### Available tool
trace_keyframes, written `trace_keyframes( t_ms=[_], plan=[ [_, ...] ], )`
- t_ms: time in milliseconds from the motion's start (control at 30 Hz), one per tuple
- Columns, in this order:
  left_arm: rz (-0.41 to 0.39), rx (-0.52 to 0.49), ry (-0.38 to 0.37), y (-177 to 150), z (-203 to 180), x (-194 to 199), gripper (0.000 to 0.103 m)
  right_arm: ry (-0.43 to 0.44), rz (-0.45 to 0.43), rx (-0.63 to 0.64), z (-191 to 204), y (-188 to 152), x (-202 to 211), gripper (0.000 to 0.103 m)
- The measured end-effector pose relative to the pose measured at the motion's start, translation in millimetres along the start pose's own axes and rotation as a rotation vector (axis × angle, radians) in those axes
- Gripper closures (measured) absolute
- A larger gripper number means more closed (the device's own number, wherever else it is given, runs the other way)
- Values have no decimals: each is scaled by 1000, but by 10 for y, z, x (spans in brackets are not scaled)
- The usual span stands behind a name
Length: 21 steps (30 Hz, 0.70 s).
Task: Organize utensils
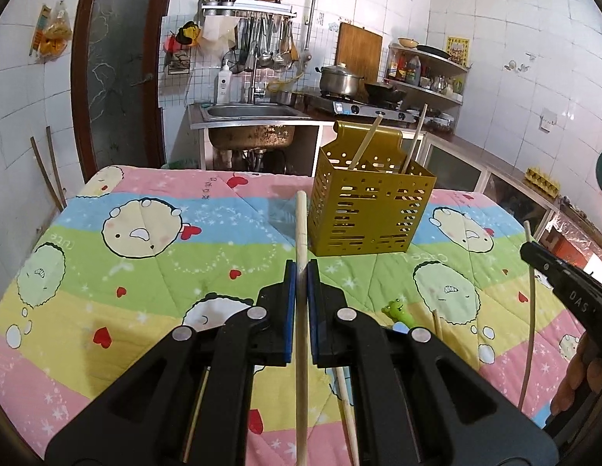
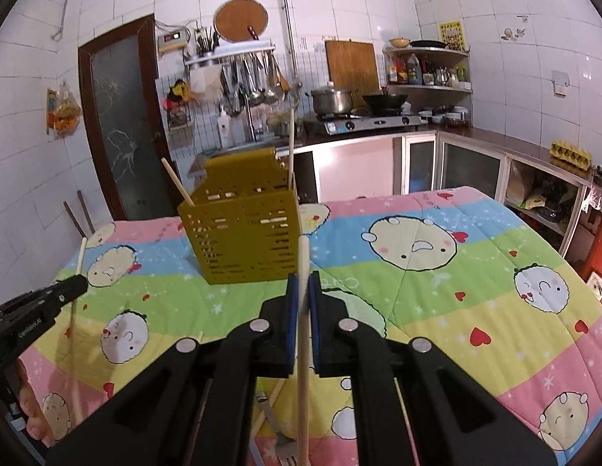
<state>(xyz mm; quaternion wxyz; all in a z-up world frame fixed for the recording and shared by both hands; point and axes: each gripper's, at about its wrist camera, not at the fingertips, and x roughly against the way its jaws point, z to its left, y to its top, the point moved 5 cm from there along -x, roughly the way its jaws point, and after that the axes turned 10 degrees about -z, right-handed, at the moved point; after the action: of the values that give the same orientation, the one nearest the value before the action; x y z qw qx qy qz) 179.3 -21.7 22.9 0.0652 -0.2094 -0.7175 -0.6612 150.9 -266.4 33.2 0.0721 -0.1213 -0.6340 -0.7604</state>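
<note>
The utensil holder (image 1: 372,202) is standing on the quilt-covered table (image 1: 145,233), toward its far edge, with two chopsticks (image 1: 363,143) leaning inside it. Before it, each gripper is holding one upright chopstick: the left gripper (image 1: 301,272) left of the right gripper (image 2: 304,285). A frog-topped utensil (image 1: 394,306) is lying nearer, beside what seem to be more chopsticks. Behind the table, a sink (image 1: 250,110) is sitting left of a stove (image 1: 363,106).

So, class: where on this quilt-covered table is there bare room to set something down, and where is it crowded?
Free: the quilt left of the gold holder, and the stretch to its right. Crowded: the near edge, with loose chopsticks, a frog-topped utensil and a fork.
</note>
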Motion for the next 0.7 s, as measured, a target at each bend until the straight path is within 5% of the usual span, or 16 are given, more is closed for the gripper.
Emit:
trace_keyframes(
  t_ms=[700],
  plan=[
    [-50,-38,-8,24,-32,111,98,33,-74,-11,-89,85,273,97]
  ],
)
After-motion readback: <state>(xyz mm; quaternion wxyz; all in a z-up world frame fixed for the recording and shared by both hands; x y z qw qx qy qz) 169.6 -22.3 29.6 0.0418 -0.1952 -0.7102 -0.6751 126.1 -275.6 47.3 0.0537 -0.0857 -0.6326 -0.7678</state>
